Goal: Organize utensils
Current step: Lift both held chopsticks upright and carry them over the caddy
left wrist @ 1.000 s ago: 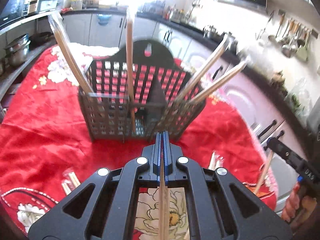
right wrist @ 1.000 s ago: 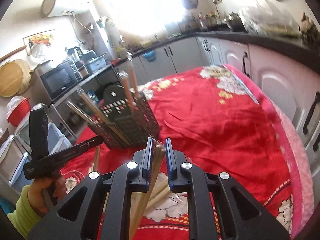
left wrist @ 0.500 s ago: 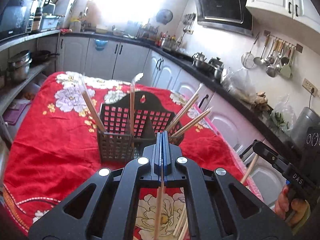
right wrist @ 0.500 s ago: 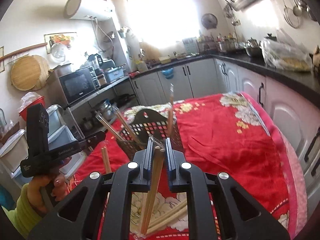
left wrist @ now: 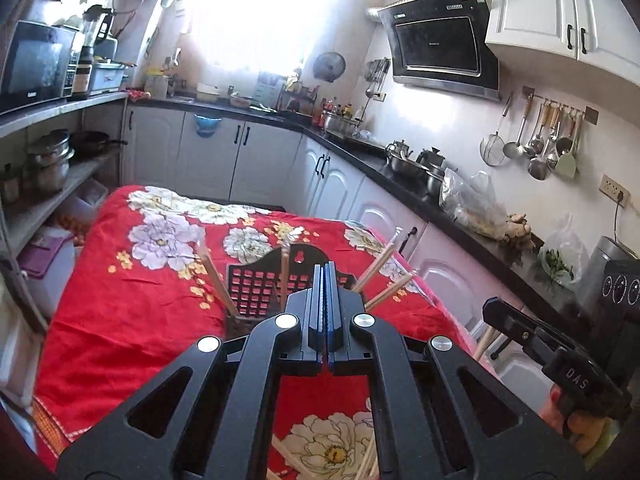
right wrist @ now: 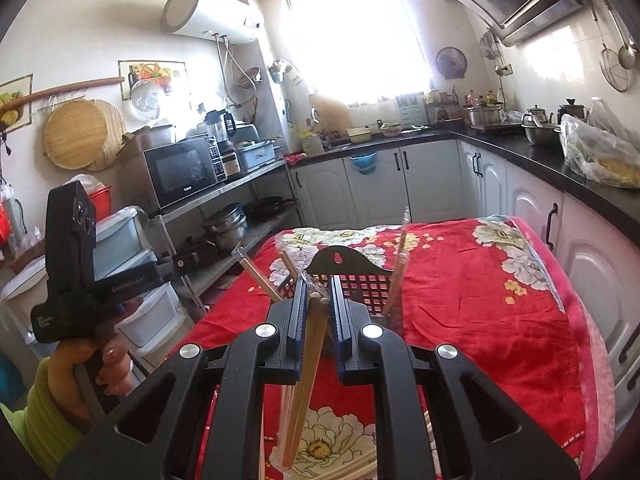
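Above a table draped in a red cloth printed with white and lilac flowers, in a home kitchen. Near the middle of that cloth, a black plastic lattice utensil basket with an arched, keyhole-slotted back, standing upright. Inside it, several pale wooden chopsticks in clear wrappers: one leaning left, one nearly upright at the centre, two splayed out to the right.

On the left gripper: pressed fully together, blue pads face to face with no gap. Cannot tell whether anything thin is caught between them. Raised over the near end of the table, aimed a little downward at the basket and well clear of it. From the right wrist camera, seen off to the left, gripped by a hand in a yellow-green sleeve.

On the right gripper: pinching a light wooden chopstick pair in a clear sleeve close to its top end, with the rest hanging down under the fingers toward the cloth. Only a narrow gap between the pads, filled by the sticks. Likewise raised, short of the basket and not touching it.

Underneath, at the near edge of the cloth, a few loose chopsticks lying across a white printed flower.
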